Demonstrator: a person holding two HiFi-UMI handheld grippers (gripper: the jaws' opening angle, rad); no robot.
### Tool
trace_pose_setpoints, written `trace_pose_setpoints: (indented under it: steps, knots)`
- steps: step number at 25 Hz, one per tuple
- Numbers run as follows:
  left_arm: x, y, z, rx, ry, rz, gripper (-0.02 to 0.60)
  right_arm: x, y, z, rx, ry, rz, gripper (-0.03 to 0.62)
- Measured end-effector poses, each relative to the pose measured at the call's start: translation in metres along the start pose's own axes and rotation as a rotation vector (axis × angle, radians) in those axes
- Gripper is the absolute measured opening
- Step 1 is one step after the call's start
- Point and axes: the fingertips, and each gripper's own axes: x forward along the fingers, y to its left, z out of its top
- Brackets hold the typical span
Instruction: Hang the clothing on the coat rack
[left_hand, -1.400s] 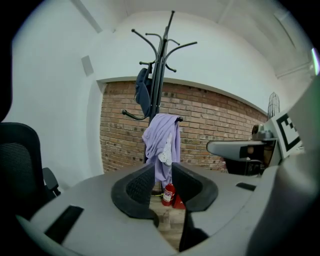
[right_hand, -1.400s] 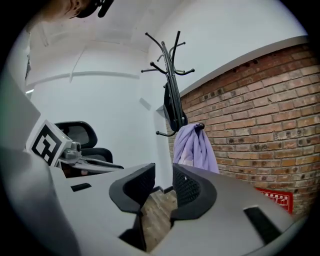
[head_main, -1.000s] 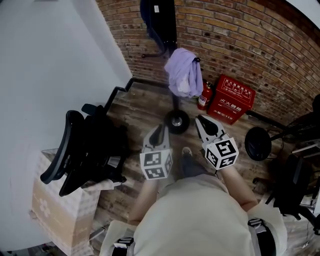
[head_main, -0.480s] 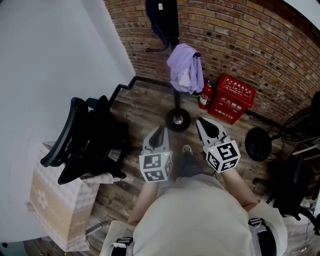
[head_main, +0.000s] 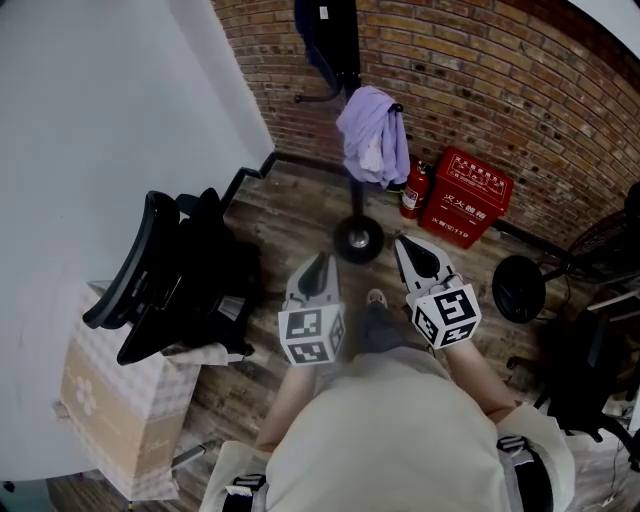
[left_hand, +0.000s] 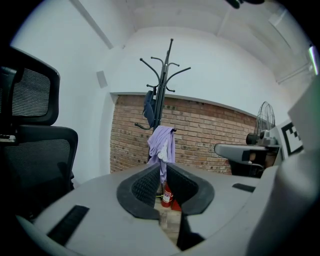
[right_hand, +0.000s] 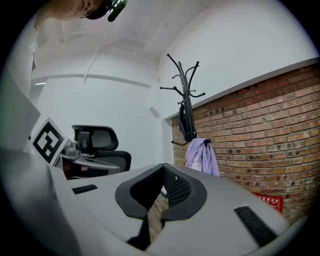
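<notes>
left gripper (head_main: 320, 260) and right gripper (head_main: 406, 244) just closed empty, facing coat rack (head_main: 357, 240).

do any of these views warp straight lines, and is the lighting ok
Left gripper view: strong fisheye, black corners, the top edge of the brick wall bows. Right gripper view: same fisheye, coat rack sharp. Head view: milder bending, even light, no glare.

Bare floor (head_main: 290, 215) ahead to coat rack (head_main: 357, 240); office chair (head_main: 165, 280) left.

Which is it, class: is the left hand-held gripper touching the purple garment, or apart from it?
Apart. The head view shows floor and the coat rack's base between the left hand-held gripper and the hanging purple garment.
</notes>
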Motion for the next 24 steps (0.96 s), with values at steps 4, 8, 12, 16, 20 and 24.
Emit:
trace_pose_setpoints:
  steps: [4, 8, 12, 16, 20, 24]
  knots:
    - [0.0, 0.0007, 0.002, -0.002, -0.003, 0.0, 0.04, 0.0006, 0.0, 0.0028, -0.008, -0.002, 0.001, -0.002]
    - [-0.001, 0.0011, 0.0047, -0.002, -0.008, -0.003, 0.04, 0.0027, 0.0015, 0.0041, -0.009, -0.006, 0.005, -0.002]
    - [-0.0023, 0.0019, 0.0046, -0.002, -0.008, -0.003, 0.038, 0.0041, 0.0041, 0.0032, -0.008, -0.006, 0.01, -0.002]
    - [-0.0017, 0.0008, 0.0048, 0.0, -0.006, -0.008, 0.034, 0.0045, 0.0028, 0.0043, -0.007, -0.009, 0.012, -0.002]
    - [-0.002, -0.0003, 0.0052, -0.003, -0.007, -0.009, 0.03, 0.0041, 0.002, 0.0053, -0.006, -0.009, 0.013, -0.002]
    - [-0.002, -0.0014, 0.0071, 0.003, -0.012, -0.005, 0.028, 0.0037, 0.0007, 0.0054, -0.006, -0.007, 0.013, -0.002]
